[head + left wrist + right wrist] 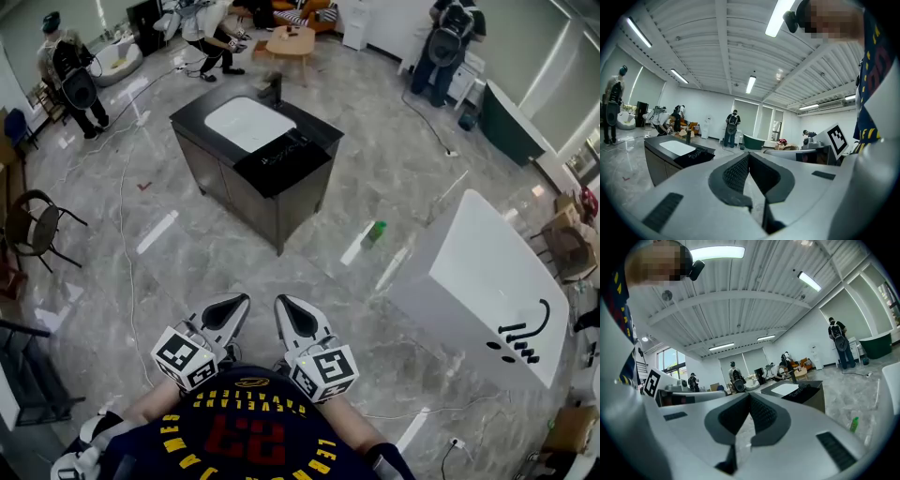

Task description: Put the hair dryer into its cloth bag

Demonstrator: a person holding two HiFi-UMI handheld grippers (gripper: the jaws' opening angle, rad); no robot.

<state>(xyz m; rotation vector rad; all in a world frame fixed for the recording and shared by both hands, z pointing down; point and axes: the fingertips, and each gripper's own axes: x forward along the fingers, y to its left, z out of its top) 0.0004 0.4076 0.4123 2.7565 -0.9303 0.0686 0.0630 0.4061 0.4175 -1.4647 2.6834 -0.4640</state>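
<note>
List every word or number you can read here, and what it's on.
"23": red, upside down, on the person's shirt.
"LEBRON", "JAMES": yellow, same shirt.
Yellow arc above the number: unclear.
White print on the black cloth: too small to read.
Cubes: square patterns, no words.

Floor [403, 178]: polished stone-look tile, glossy, mirrors the lamps.
Cabinet [234, 192]: dark matt panels; smooth black top with a white inset.
Black cloth [286, 155]: soft, matt.
Left gripper [749, 155], right gripper [750, 397]: smooth matt grey plastic shells.
Pads [736, 172]: black, finely ribbed, rubber-like.
White box [487, 281]: smooth, satin.
</note>
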